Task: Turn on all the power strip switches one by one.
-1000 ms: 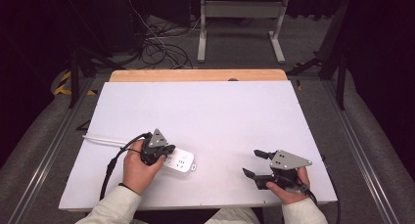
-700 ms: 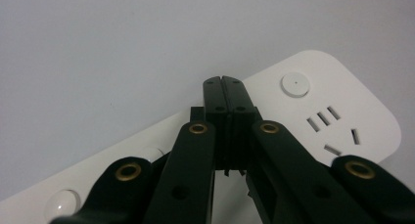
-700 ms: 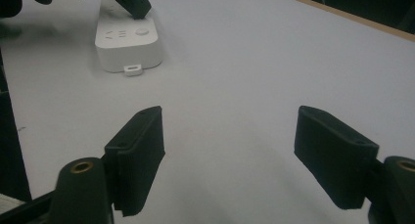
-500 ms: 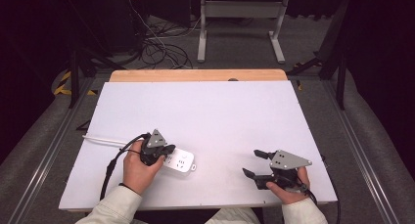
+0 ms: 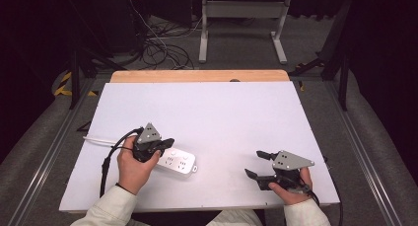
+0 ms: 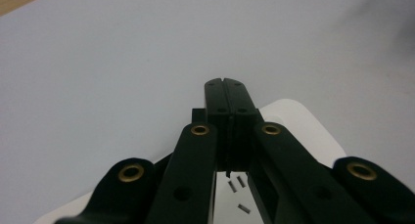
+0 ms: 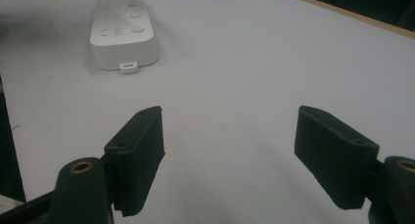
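A white power strip (image 5: 181, 162) lies on the white table top (image 5: 222, 112) near its front left. My left gripper (image 5: 167, 143) rests over the strip's left end with its jaws pressed together; in the left gripper view the shut gripper (image 6: 226, 82) stands above the power strip (image 6: 298, 121), whose socket slots show below it. I see nothing gripped between the jaws. My right gripper (image 5: 253, 163) sits at the front right, open and empty, pointing left. In the right gripper view the gripper (image 7: 227, 131) faces the power strip (image 7: 125, 31) across bare table.
The strip's white cord (image 5: 98, 139) runs off toward the table's left edge. A black cable (image 5: 105, 164) trails from my left gripper. A wooden strip (image 5: 197, 76) borders the table's far edge, with a frame's legs and tangled wires (image 5: 162, 48) on the floor behind.
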The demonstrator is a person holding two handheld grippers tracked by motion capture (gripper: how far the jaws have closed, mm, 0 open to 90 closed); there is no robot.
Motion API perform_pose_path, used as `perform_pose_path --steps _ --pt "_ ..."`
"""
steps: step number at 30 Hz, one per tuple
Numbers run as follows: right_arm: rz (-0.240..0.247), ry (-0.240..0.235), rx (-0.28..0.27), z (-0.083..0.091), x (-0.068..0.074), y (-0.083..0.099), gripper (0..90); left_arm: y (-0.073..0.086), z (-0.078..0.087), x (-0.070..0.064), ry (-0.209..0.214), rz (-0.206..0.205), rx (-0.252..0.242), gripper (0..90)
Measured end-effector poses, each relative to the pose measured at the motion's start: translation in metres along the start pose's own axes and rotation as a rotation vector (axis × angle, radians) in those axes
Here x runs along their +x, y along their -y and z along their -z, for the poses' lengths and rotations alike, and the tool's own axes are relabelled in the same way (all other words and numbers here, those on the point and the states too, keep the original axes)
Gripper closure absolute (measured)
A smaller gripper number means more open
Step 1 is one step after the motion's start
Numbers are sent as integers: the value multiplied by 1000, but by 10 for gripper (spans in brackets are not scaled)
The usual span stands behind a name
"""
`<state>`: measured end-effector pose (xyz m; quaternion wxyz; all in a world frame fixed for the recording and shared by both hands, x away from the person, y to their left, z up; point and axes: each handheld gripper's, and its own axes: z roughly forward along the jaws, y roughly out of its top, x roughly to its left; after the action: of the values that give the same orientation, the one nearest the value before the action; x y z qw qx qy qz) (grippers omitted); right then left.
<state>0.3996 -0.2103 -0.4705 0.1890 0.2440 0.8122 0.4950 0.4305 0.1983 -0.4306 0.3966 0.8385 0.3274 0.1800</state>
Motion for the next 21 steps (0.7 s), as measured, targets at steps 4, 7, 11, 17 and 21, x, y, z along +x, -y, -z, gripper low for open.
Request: perform_pose_path --steps 4,7,11,17,21 --pt "2 2 -4 2 1 0 274 -1 -1 -4 8 -12 8 900" --pt "2 2 -8 2 2 -1 273 -2 1 -6 9 -26 1 900" --pt "5 0 -3 1 2 -1 272 -5 2 -9 20 -28 -9 899" --pt "4 -1 -3 1 1 -1 271 -9 -2 -23 65 -59 -3 899" --pt "4 0 -4 2 1 -1 271 -9 -9 -27 85 -79 24 899"
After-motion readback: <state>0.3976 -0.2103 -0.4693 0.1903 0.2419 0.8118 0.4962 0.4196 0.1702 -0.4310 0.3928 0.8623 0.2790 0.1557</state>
